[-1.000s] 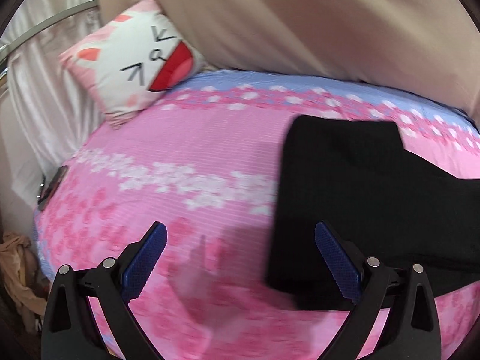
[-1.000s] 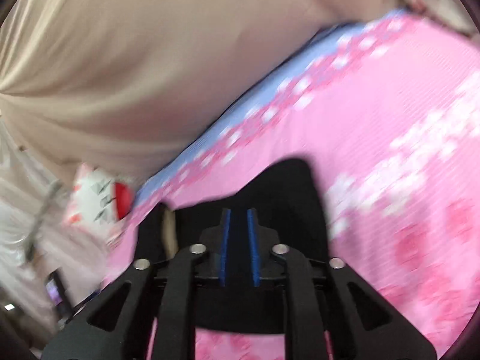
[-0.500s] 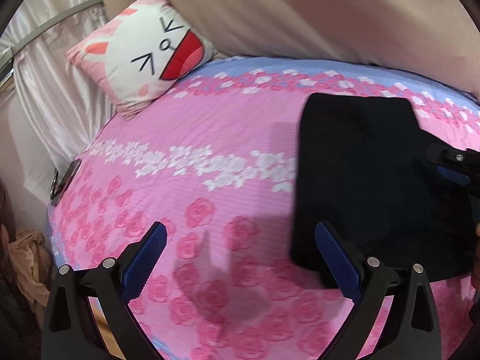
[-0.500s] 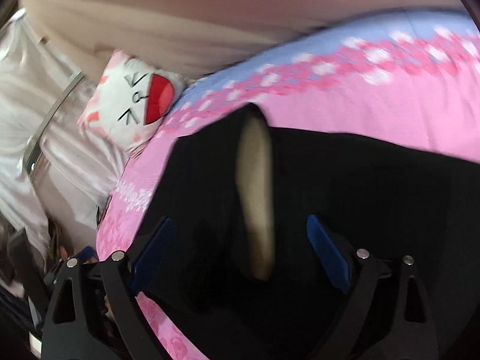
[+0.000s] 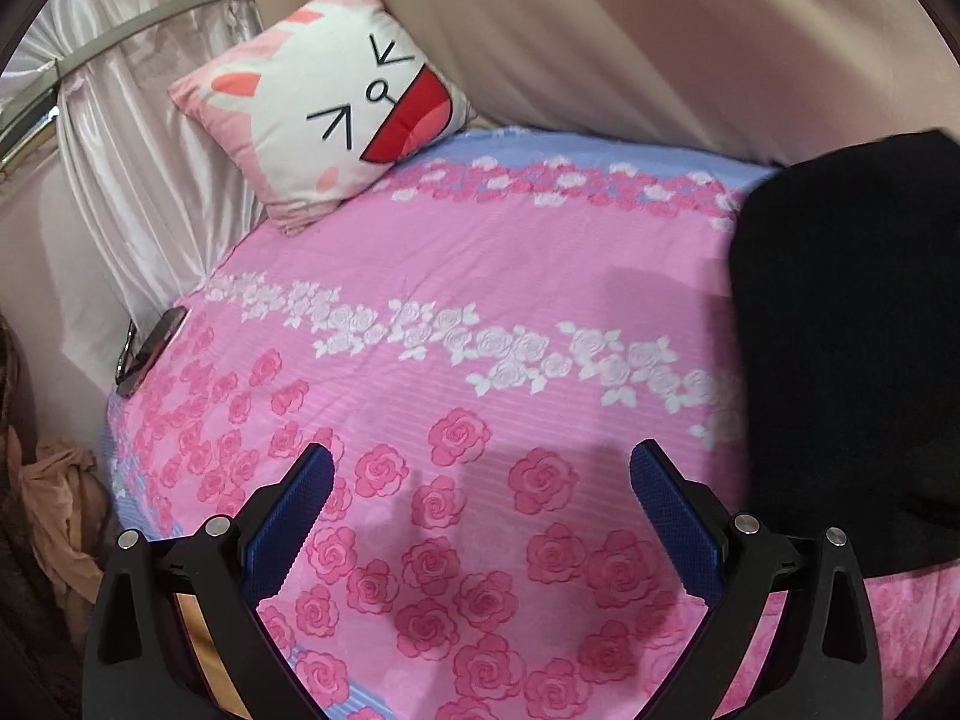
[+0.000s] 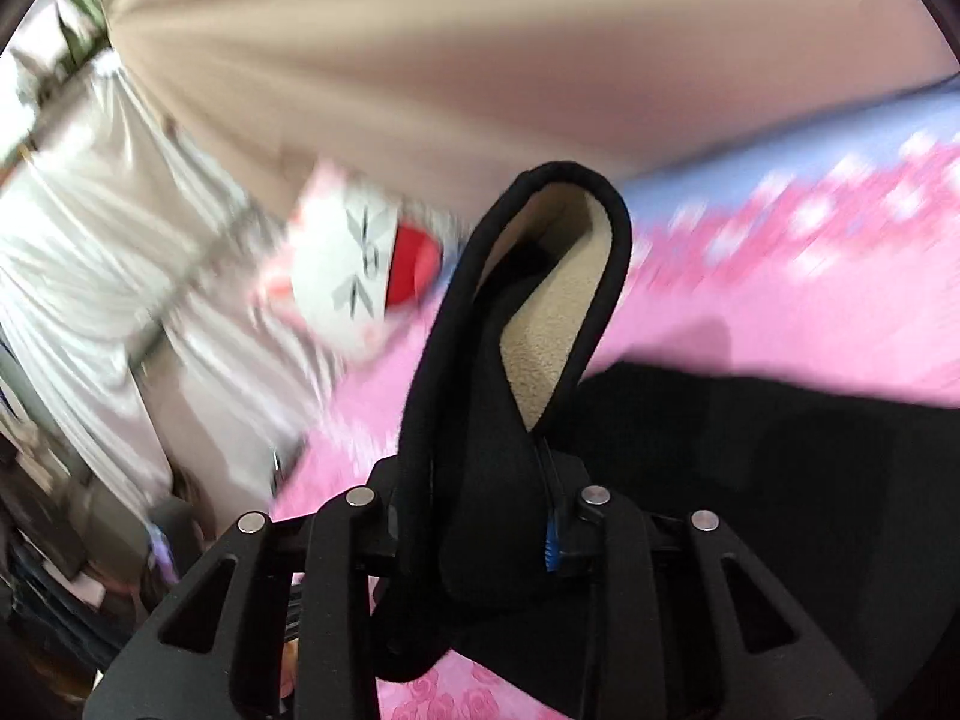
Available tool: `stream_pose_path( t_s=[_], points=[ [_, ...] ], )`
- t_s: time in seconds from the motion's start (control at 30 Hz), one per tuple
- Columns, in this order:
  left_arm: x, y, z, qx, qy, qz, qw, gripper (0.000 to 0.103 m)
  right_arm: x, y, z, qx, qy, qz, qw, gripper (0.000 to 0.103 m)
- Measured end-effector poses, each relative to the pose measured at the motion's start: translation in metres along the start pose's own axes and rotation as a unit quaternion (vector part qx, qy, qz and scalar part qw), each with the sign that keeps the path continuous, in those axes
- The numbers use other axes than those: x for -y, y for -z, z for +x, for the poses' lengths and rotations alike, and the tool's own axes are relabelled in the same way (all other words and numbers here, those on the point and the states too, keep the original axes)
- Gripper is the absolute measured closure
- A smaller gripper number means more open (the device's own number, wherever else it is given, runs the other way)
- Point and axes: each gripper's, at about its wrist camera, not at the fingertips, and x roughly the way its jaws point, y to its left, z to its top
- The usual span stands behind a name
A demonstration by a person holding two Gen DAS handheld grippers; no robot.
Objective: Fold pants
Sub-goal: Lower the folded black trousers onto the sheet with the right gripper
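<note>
Pinching one pair of black pants [image 6: 480, 450], right gripper [image 6: 480, 516] clamped, left gripper [image 5: 480, 480] fingers spread, empty.

Matt black knit pants [image 6: 474, 450] with a nubby beige fleece lining, clamped in the matt black plastic right gripper [image 6: 486, 516] with bright steel pivot pins. Textured blue rubber pads [image 5: 672, 522] on the spread left gripper [image 5: 480, 516]. Smooth printed pink rose-pattern cotton bedsheet [image 5: 420, 312]. Beside it, soft cartoon-cat cloth pillow [image 5: 324, 102], glossy satin pale curtain [image 5: 126, 180], glossy dark phone [image 5: 150, 351].
</note>
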Motion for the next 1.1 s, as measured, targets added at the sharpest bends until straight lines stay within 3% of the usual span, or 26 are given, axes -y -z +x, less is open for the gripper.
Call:
stream_pose_path(
  t_s=[0.07, 0.13, 0.23, 0.27, 0.33, 0.53, 0.57, 0.6, 0.63, 0.67, 0.77, 0.8, 0.93, 1.0, 1.03, 1.07, 1.1],
  points=[
    [0.009, 0.000, -0.003, 0.003, 0.007, 0.005, 1.0000, 0.005, 0.036, 0.000, -0.054, 0.027, 0.041, 0.014, 0.999, 0.074],
    [0.024, 0.001, -0.002, 0.001, 0.015, 0.015, 0.9998, 0.005, 0.088, 0.016, -0.089, 0.026, 0.078, 0.060, 0.995, 0.074],
    [0.049, 0.003, 0.001, -0.007, 0.029, 0.030, 0.9991, 0.005, 0.172, 0.059, -0.103, -0.005, 0.101, 0.163, 0.982, 0.073],
    [0.062, 0.004, 0.002, -0.012, 0.037, 0.038, 0.9985, 0.005, 0.194, 0.075, -0.105, 0.005, 0.076, 0.185, 0.980, 0.074],
    [0.080, 0.004, 0.003, -0.020, 0.049, 0.049, 0.9974, 0.005, 0.208, 0.085, -0.113, 0.036, 0.017, 0.217, 0.975, 0.073],
    [0.112, -0.001, -0.014, -0.010, 0.067, 0.074, 0.9950, 0.005, 0.197, 0.071, -0.118, 0.015, 0.039, 0.173, 0.984, 0.065],
    [0.114, -0.004, -0.018, -0.004, 0.066, 0.076, 0.9949, 0.005, 0.194, 0.070, -0.124, 0.018, 0.052, 0.167, 0.984, 0.060],
    [0.116, -0.007, -0.021, 0.004, 0.066, 0.078, 0.9948, 0.005, 0.193, 0.070, -0.135, 0.027, 0.077, 0.159, 0.984, 0.045],
    [0.118, -0.010, -0.025, 0.012, 0.066, 0.081, 0.9945, 0.005, 0.189, 0.068, -0.153, 0.047, 0.126, 0.146, 0.980, 0.038],
    [0.123, -0.015, -0.029, 0.021, 0.070, 0.084, 0.9938, 0.005, 0.181, 0.070, -0.171, 0.075, 0.172, 0.128, 0.974, 0.037],
    [0.147, -0.022, -0.027, 0.027, 0.084, 0.102, 0.9909, 0.005, 0.152, 0.063, -0.190, 0.102, 0.176, 0.080, 0.976, 0.059],
    [0.158, -0.022, -0.024, 0.024, 0.088, 0.113, 0.9894, 0.005, 0.134, 0.060, -0.189, 0.104, 0.162, 0.060, 0.980, 0.060],
    [0.191, -0.004, -0.009, 0.024, 0.071, 0.135, 0.9880, 0.005, 0.098, 0.064, -0.134, 0.031, 0.148, -0.014, 0.988, 0.063],
    [0.195, 0.004, -0.005, 0.054, 0.051, 0.141, 0.9873, 0.005, 0.131, 0.076, -0.104, -0.018, 0.198, -0.001, 0.980, 0.071],
    [0.195, 0.007, -0.005, 0.062, 0.051, 0.141, 0.9867, 0.005, 0.142, 0.077, -0.102, -0.008, 0.211, 0.011, 0.977, 0.086],
    [0.192, 0.008, -0.006, 0.067, 0.055, 0.143, 0.9858, 0.005, 0.153, 0.077, -0.110, 0.005, 0.202, 0.035, 0.979, 0.103],
    [0.190, 0.008, -0.008, 0.067, 0.060, 0.145, 0.9853, 0.005, 0.159, 0.072, -0.124, 0.014, 0.178, 0.084, 0.980, 0.103]
  ],
)
